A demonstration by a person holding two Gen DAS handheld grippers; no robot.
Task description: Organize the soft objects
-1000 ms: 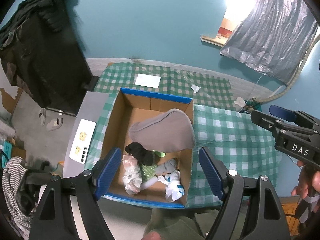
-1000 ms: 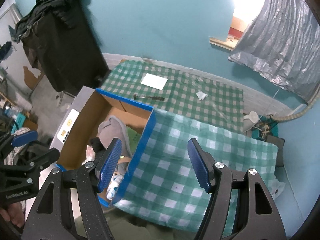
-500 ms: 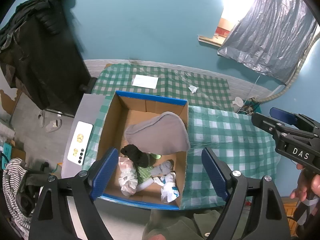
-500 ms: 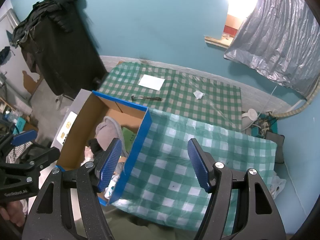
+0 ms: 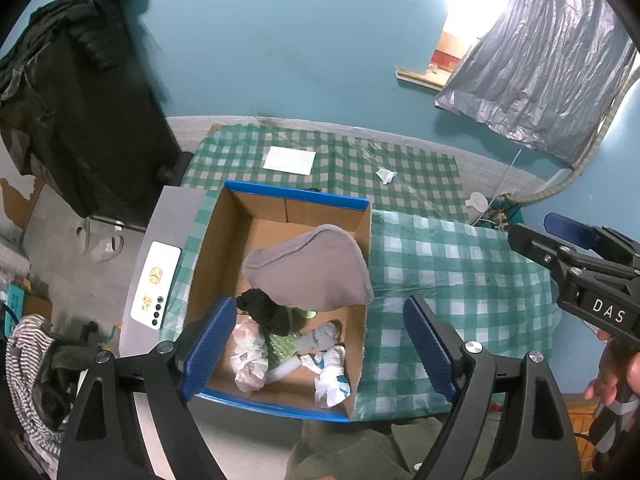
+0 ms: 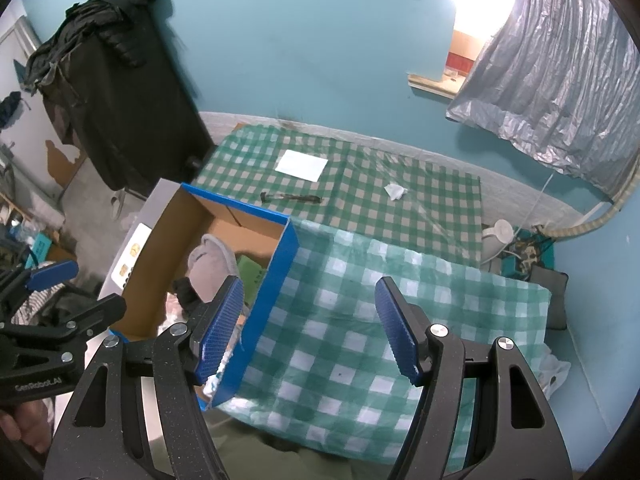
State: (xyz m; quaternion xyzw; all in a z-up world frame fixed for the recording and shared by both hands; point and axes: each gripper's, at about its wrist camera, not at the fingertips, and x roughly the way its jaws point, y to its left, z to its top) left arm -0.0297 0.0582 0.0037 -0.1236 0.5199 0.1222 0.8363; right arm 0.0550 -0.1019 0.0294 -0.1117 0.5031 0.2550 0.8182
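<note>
Soft objects (image 5: 288, 332) heaped inside cardboard box (image 5: 298, 200) on checked surface (image 5: 452, 264), my left gripper (image 5: 320, 344) spread wide above, empty, my right gripper (image 6: 310, 326) likewise parted, empty.

box (image 6: 256, 300) – near wall hides contents | green item (image 5: 306, 314) – mostly under grey cloth (image 5: 308, 268), perhaps a bottle

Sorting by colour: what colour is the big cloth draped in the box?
Grey; the big cloth shows best in the left wrist view.
</note>
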